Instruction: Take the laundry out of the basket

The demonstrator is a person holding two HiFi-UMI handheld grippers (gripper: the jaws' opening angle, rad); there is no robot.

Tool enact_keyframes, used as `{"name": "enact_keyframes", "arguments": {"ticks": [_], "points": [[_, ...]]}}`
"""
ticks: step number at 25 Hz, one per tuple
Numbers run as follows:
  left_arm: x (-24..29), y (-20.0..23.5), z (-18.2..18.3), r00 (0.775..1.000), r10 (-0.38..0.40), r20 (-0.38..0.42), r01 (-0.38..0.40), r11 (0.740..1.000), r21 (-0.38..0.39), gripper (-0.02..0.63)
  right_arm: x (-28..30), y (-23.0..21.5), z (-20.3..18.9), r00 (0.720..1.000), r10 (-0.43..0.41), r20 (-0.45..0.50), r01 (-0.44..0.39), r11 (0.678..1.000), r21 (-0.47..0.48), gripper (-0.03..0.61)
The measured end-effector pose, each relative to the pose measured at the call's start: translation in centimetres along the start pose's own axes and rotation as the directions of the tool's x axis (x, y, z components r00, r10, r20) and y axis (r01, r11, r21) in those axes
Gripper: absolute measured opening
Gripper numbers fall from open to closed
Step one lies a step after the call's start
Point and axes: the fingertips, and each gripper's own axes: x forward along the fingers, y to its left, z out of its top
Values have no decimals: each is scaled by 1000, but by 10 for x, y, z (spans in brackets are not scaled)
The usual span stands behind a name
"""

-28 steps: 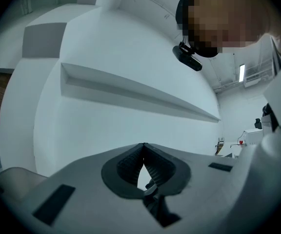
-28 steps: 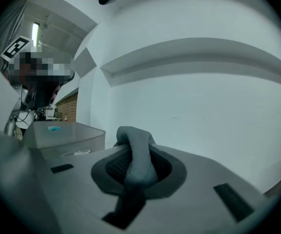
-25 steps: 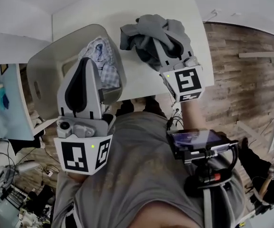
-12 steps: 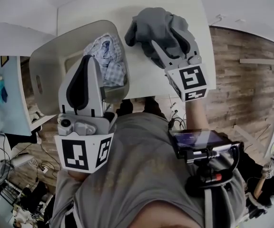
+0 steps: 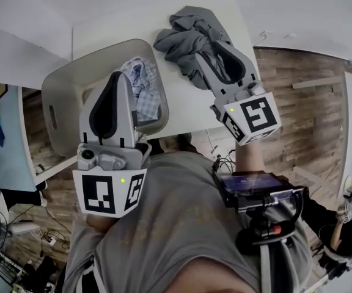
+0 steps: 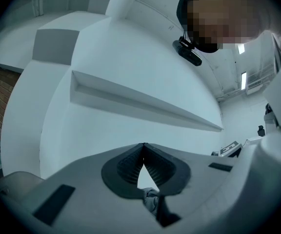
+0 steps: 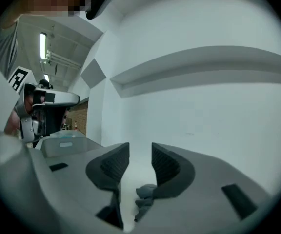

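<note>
Head view, grey garment (image 5: 176, 41) on tabletop (image 5: 182, 108) beneath right claw (image 5: 206, 49), jaws apart, just closing partway, nothing between, left claw (image 5: 117, 78) closed, empty, over basket (image 5: 57, 102).

I see a smooth, matt plastic basket (image 5: 58, 96) holding thin checked cloth (image 5: 140, 87). The grey garment (image 5: 185, 35) looks like soft, crumpled cloth on a smooth white table (image 5: 185, 112). The floor (image 5: 298, 99) is grainy wood planks.

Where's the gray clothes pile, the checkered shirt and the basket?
gray clothes pile (image 5: 182, 35): head view, middle of the crumpled heap.
checkered shirt (image 5: 144, 84): head view, its bunched middle.
basket (image 5: 63, 93): head view, bare left inside wall.
</note>
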Motion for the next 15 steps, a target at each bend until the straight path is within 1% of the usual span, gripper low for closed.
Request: {"name": "enact_keyframes", "arguments": {"ticks": [2,3,6,8,12,15], "points": [[-5,6,7,1000,8,23,-8,1000,1,9,2,14,19,999,28,44,-27,999,-22,58],[-7,9,11,999,14,37,-14,1000,4,9,5,20,28,997,45,60,-43,998,-36,37],[-15,23,21,996,38,75,-40,999,16,9,17,41,49,991,88,99,-81,994,-77,23],[-21,33,28,994,59,92,-61,998,20,9,23,55,63,985,118,128,-107,990,-87,21],[-31,49,41,988,93,124,-96,995,23,9,33,86,94,964,191,183,-173,979,-112,21],[-38,58,47,984,106,144,-112,993,35,8,41,104,110,949,233,210,-207,969,-137,21]]}}
